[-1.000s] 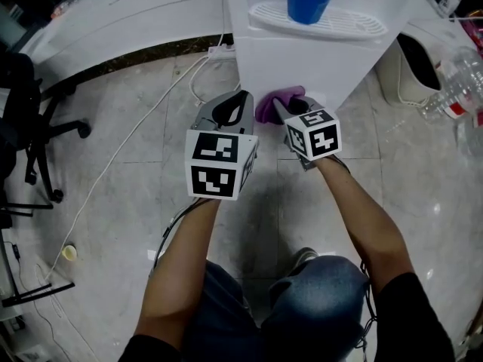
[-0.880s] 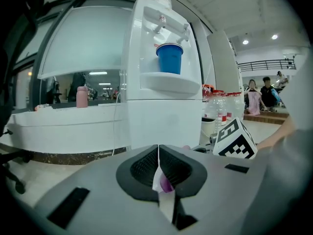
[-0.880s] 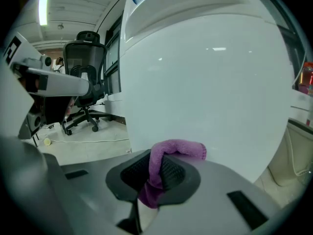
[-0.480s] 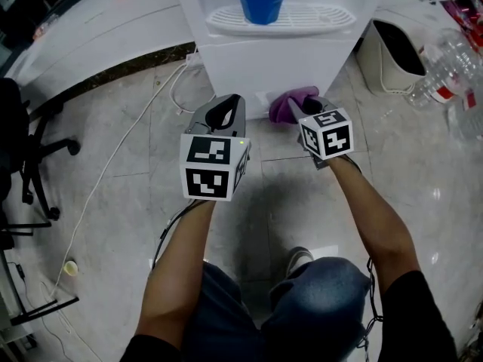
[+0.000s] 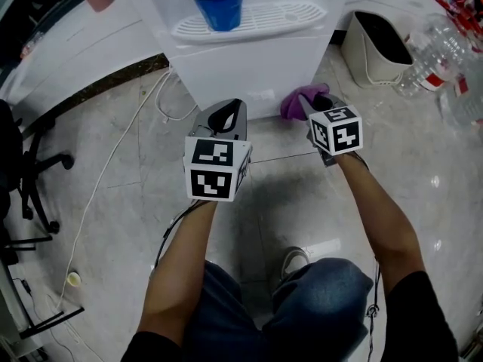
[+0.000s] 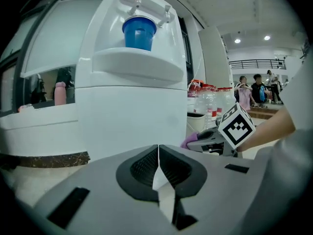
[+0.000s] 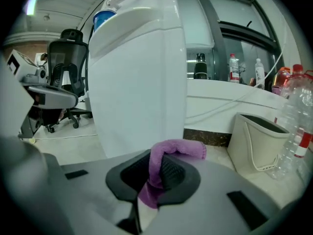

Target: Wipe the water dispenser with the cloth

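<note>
The right tongs (image 7: pixel 152 174) pinch the purple cloth (image 7: pixel 180 149) beside the water dispenser (image 7: pixel 142 82); the left tongs (image 6: pixel 158 166) sit closed, empty.

Grey left gripper (image 5: pixel 225 115), right gripper (image 5: pixel 317 105), black sleeves (image 5: pixel 423 308), jeans (image 5: pixel 324 292)

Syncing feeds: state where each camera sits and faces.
Head view: on the head, looking steeply down at the water dispenser; forearms, left gripper, right gripper show.
Left gripper view: on that gripper, faces the dispenser's front; shut jaws show.
Right gripper view: on that gripper, faces the dispenser's corner; jaws clamp the cloth.
Shared: all see the blue cup.
</note>
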Demonstrator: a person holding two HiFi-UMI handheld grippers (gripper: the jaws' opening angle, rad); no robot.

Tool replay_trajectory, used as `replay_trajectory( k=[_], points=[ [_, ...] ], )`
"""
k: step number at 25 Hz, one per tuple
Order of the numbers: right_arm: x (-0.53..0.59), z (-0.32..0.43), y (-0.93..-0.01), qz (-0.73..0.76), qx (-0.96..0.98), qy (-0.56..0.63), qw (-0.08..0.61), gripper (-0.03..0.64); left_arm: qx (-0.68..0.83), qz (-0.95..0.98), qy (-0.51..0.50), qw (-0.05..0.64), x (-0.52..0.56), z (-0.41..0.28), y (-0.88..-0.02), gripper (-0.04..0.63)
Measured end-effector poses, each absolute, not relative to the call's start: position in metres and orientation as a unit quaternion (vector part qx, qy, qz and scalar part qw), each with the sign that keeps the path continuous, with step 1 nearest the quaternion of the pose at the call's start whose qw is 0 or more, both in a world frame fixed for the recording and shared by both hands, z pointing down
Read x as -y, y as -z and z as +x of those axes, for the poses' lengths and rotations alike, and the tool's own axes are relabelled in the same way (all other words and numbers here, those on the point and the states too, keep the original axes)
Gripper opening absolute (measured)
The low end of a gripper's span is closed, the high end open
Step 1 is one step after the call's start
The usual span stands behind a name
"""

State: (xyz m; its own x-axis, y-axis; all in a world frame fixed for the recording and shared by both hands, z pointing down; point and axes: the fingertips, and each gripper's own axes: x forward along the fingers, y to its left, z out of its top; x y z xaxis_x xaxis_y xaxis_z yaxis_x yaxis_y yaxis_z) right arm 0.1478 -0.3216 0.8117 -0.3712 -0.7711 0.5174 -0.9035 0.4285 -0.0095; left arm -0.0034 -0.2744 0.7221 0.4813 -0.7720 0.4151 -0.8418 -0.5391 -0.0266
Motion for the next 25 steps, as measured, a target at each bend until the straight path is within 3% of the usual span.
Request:
replay_trajectory(
  k=[12, 25],
  points=[
    [0.288, 0.143, -0.706, 0.505, 0.828, -0.134, 0.203, 0.041, 0.446, 0.866, -0.214, 0.076, 0.265, 0.047, -0.662, 0.028],
    [0.253, 0.143, -0.472, 0.503, 0.830, -0.153, 0.185, 0.041, 0.453, 0.855, -0.218, 0.128, 0.248, 0.037, -0.456, 0.028]
  ],
)
